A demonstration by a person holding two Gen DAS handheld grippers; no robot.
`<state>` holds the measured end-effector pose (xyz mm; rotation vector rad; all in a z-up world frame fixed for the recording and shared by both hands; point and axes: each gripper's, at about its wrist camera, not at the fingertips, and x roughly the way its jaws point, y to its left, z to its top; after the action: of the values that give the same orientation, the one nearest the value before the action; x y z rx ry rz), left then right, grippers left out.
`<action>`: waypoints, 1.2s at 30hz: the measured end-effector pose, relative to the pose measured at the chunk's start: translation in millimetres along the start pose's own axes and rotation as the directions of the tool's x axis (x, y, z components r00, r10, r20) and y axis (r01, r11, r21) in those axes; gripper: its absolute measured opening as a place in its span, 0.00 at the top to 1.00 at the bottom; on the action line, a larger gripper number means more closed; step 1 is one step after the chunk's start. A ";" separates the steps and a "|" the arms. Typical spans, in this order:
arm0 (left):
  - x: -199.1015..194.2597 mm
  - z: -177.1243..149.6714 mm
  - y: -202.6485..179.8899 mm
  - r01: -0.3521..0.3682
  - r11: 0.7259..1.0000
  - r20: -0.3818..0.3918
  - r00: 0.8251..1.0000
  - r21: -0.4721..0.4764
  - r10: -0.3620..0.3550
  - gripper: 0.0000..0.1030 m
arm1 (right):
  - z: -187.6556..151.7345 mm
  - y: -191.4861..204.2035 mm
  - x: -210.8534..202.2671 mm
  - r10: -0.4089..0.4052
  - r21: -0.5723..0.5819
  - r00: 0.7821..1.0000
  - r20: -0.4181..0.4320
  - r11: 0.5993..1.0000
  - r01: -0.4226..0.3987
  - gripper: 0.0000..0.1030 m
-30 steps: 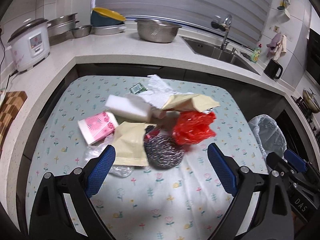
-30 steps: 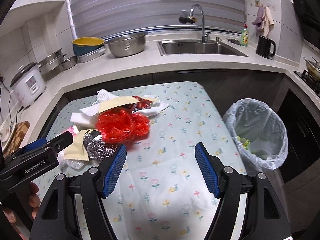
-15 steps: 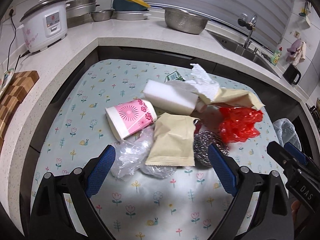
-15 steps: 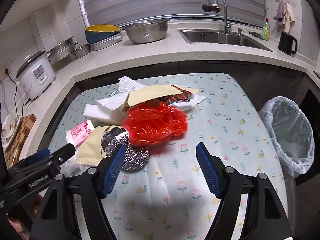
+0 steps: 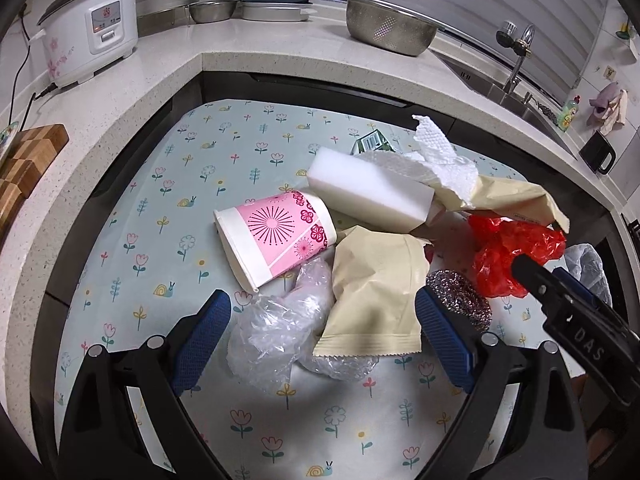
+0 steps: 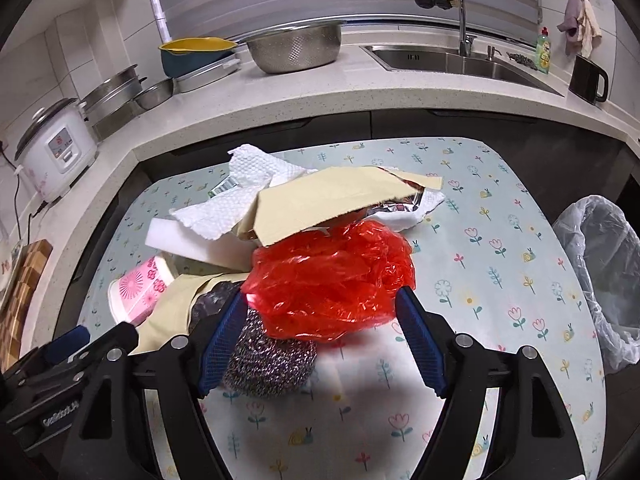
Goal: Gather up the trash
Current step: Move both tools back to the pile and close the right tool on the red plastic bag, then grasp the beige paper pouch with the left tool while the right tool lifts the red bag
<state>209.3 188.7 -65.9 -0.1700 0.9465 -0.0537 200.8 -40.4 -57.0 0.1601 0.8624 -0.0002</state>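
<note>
Red crinkled plastic bag (image 6: 332, 280) sits between the spread jaws of my right hand-held gripper (image 6: 320, 336), just ahead of the blue pads, not pinched; the silver steel-wool scourer (image 6: 272, 364) lies against its left pad. My left hand-held gripper (image 5: 324, 340) is released too, jaws wide around a beige foil pouch (image 5: 376, 292) and clear crumpled film (image 5: 276, 332), with the pink paper cup (image 5: 276, 236) just beyond. All rest on the flower-printed surface (image 5: 132, 216). A lined bin (image 6: 600, 264) stands off to my right.
</note>
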 end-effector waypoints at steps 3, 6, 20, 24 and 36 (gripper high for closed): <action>3.5 -0.7 0.3 0.004 1.000 -0.009 1.000 -0.006 -0.004 0.13 | 0.0 -2.7 7.4 0.001 0.007 1.000 -0.010 1.000 -0.001 0.42; 4.8 -1.0 -0.9 0.005 1.000 -0.011 1.000 -0.006 -0.005 0.13 | -3.1 -6.4 12.7 0.018 0.000 0.999 -0.046 1.000 -0.018 0.82; 8.0 -6.9 -22.9 0.019 0.999 -0.012 1.000 0.025 -0.019 0.13 | -15.2 -48.1 -43.5 0.003 0.051 0.999 0.039 0.999 -0.005 0.98; 15.9 -5.5 -31.7 0.007 0.999 -0.009 1.000 0.042 -0.006 0.13 | -14.4 -60.6 -57.2 -0.010 0.075 0.998 0.059 0.997 0.006 0.98; 43.2 -0.8 -48.8 -0.007 0.996 -0.038 0.999 0.083 0.010 0.42 | -15.1 -83.8 -75.9 -0.023 0.104 0.996 0.086 0.994 0.014 0.98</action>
<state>235.3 135.3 -92.7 -0.0881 0.9814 -0.0885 134.5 -126.0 -21.0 0.2473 0.7771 -0.0692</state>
